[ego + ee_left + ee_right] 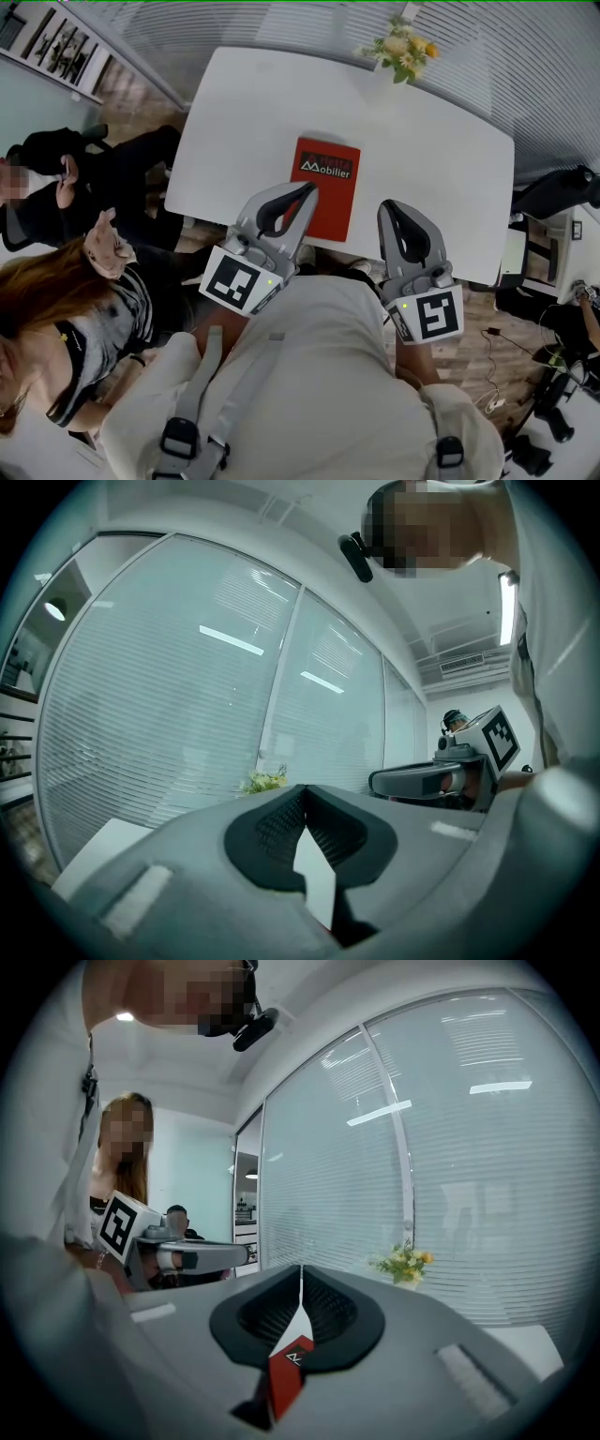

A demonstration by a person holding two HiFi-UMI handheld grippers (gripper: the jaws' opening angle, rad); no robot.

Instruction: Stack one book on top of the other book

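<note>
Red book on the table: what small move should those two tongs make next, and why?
Probably just draw both back to rest. The left tongs and right tongs are shut and empty, held over the table's near edge. Only one red book cover shows; it may already top the other book, though that can't be told from above.

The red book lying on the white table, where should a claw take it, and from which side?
The red book lies flat on the white table, so only an edge can be pinched. Probably its near short edge, approached low from the person's side: that end lies closest to the table's near rim. Both the left claw and right claw are shut.
</note>
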